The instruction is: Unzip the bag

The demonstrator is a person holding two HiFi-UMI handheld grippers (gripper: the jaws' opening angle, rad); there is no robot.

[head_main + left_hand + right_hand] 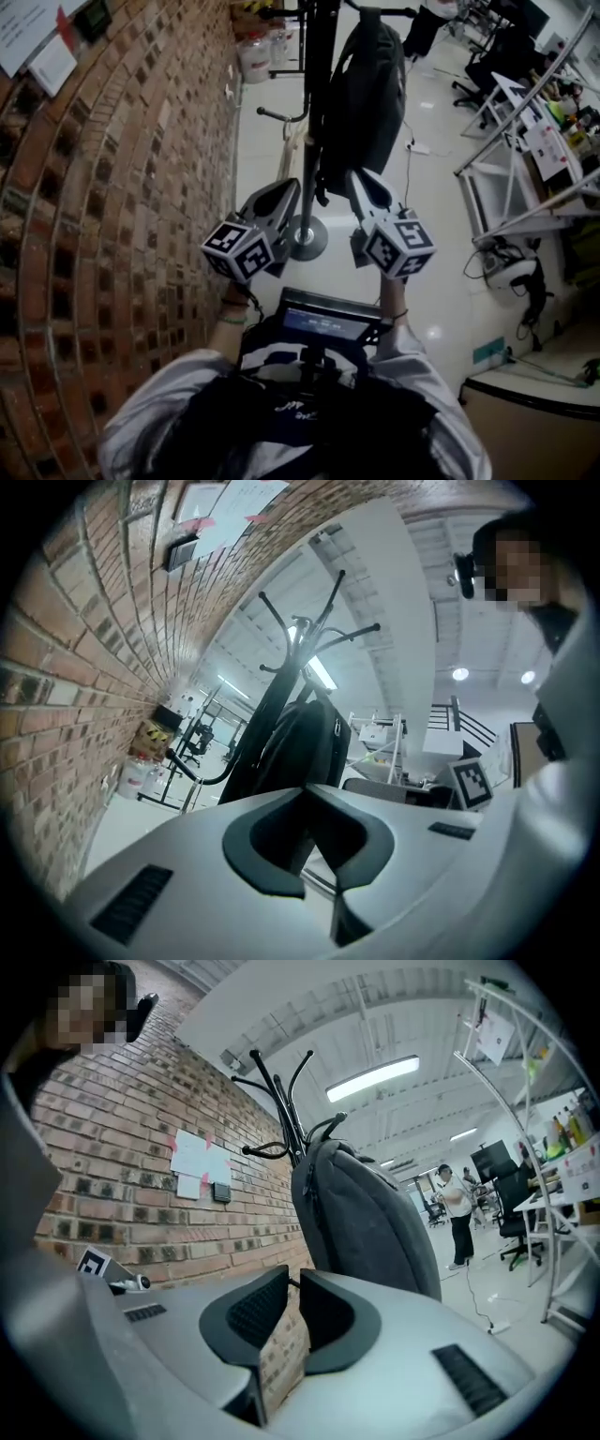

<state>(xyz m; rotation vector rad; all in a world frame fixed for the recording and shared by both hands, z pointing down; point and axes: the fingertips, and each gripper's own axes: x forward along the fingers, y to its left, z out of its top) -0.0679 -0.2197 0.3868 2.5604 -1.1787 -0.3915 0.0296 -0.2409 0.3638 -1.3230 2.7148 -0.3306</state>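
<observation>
Bag point(366, 94), a dark backpack, hangs from the hooks at the top of a black coat stand point(319, 112). It lies against the pole on the side facing away from the brick wall point(112, 187). Its lower end hangs clear of the stand's round base, which sits on the pale floor point(422, 234).

Both grippers are raised toward the lower part of the bag, one on each side of the pole. The left gripper point(289, 187) is on the wall side. In the left gripper view its jaws point(306, 787) meet at the tips with nothing between them, and the bag point(300, 752) and stand point(281, 677) rise beyond them, untouched.

The right gripper point(356, 176) points at the bag's bottom edge. In the right gripper view its jaws point(294, 1274) stand slightly apart, and only the brick wall point(141, 1166) shows through the narrow gap. The bag point(375, 1222) is just beyond the tips, and the pads are not on it.

Sheets of paper point(197, 1162) are stuck on the wall behind the stand point(281, 1101). A person point(457, 1213) stands far off among desks.
</observation>
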